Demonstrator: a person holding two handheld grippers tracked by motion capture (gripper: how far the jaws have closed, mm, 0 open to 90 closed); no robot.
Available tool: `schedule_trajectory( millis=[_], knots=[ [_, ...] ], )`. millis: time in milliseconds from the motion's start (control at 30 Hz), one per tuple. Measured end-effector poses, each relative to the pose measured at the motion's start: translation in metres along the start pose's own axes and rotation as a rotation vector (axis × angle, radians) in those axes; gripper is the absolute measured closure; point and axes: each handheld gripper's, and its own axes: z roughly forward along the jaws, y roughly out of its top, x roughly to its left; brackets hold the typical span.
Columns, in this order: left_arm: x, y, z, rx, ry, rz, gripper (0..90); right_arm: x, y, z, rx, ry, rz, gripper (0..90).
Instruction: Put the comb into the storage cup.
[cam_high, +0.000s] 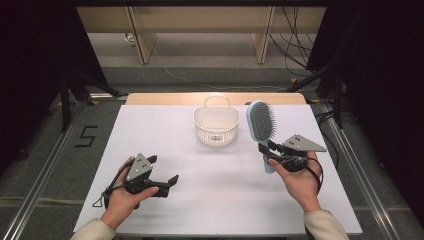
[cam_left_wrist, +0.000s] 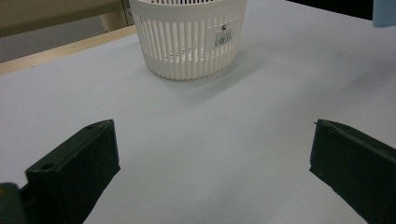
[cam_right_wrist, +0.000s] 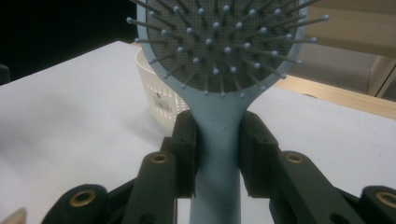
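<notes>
Right gripper (cam_high: 266, 150): clamped on light-blue hairbrush (cam_high: 261, 122) at handle neck, lifted right of white basket (cam_high: 216, 131). Left gripper (cam_high: 162, 172): jaws apart, idle. Advised: carry over rim, lower head-first, release inside.

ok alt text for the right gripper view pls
The right tool clamps the light blue handle of a hairbrush, whose grey bristle pad faces the camera. Behind it, a white slotted basket stands on the white table.
</notes>
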Motion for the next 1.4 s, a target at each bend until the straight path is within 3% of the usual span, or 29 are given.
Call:
schedule_trajectory(
  millis=[1400],
  knots=[
    [0.0007, 0.0001, -0.0004, -0.001, 0.001, -0.001, 0.7, 0.0026, 0.0081, 0.0085, -0.014, 0.004, -0.005, 70.4]
  ],
)
